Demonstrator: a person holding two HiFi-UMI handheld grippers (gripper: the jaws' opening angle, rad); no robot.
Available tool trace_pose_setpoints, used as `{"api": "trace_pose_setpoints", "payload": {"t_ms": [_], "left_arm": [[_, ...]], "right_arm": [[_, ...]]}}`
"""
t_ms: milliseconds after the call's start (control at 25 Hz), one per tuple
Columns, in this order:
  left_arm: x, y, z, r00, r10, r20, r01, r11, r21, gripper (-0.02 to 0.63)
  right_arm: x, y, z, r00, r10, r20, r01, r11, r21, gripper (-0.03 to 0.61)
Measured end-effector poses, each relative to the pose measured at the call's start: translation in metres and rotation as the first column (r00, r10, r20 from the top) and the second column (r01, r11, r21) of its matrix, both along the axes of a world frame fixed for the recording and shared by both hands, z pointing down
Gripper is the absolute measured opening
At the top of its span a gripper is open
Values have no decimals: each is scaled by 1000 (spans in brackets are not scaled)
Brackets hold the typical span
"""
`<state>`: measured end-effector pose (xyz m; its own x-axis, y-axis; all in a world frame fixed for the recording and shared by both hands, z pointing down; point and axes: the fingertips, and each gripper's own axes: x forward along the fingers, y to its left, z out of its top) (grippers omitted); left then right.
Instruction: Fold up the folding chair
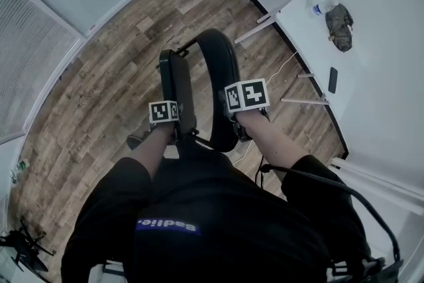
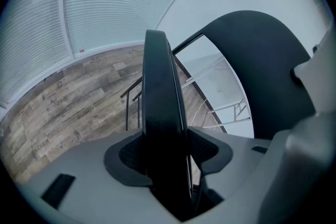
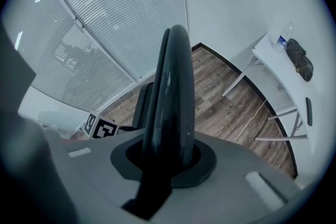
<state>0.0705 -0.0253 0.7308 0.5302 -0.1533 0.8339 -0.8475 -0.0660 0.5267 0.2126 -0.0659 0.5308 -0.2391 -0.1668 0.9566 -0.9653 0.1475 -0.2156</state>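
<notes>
A black folding chair stands on the wood floor in front of me, seen from above in the head view. Its seat (image 1: pixel 180 86) is tipped up on edge, a hand's width left of the curved backrest (image 1: pixel 224 69). My left gripper (image 1: pixel 175 129) holds the seat's near edge. In the left gripper view the seat (image 2: pixel 164 113) runs between the pads of the left gripper (image 2: pixel 167 157), which lie against both faces. My right gripper (image 1: pixel 242 120) is shut on the backrest's rim. In the right gripper view that rim (image 3: pixel 173 92) is clamped by the right gripper (image 3: pixel 167 160).
A white table (image 1: pixel 377 76) stands along the right wall with a bottle (image 1: pixel 320 8), a dark bag (image 1: pixel 340 26) and a phone (image 1: pixel 332 79) on it. Its legs (image 1: pixel 301 100) and a cable (image 1: pixel 281 71) lie right of the chair. Blinds cover the left wall. A black stand (image 1: pixel 23 245) is at lower left.
</notes>
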Motion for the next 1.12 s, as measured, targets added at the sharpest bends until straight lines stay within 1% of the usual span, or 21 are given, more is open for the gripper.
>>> {"api": "trace_pose_setpoints", "payload": {"t_ms": [80, 280, 400, 600, 800, 920, 1000, 1120], "left_arm": [[15, 1, -5, 1000, 14, -16, -14, 1000, -3, 216], [63, 0, -17, 994, 87, -70, -87, 996, 6, 199], [85, 1, -21, 991, 105, -81, -104, 995, 8, 193], [118, 1, -26, 978, 183, -99, -182, 983, 21, 186], [149, 3, -27, 968, 232, -98, -230, 973, 28, 186], [161, 3, -28, 954, 282, -99, -279, 959, 41, 186], [164, 3, -28, 951, 291, -103, -287, 957, 52, 186], [168, 3, -28, 942, 309, -134, -301, 951, 78, 186]], "right_arm": [[4, 0, -2, 1000, 1, -3, -1, 1000, 0, 55], [21, -1, -6, 1000, 8, -14, -8, 1000, 0, 55], [30, -1, -8, 1000, 11, -14, -11, 1000, 1, 55], [34, -2, -10, 999, 19, -30, -19, 1000, 5, 58], [48, -3, -11, 999, 25, -34, -24, 1000, 4, 58], [50, -3, -11, 999, 24, -48, -24, 1000, 7, 59], [51, -3, -10, 999, 23, -50, -23, 1000, 8, 58], [56, -3, -10, 998, 24, -53, -24, 1000, 11, 58]]}}
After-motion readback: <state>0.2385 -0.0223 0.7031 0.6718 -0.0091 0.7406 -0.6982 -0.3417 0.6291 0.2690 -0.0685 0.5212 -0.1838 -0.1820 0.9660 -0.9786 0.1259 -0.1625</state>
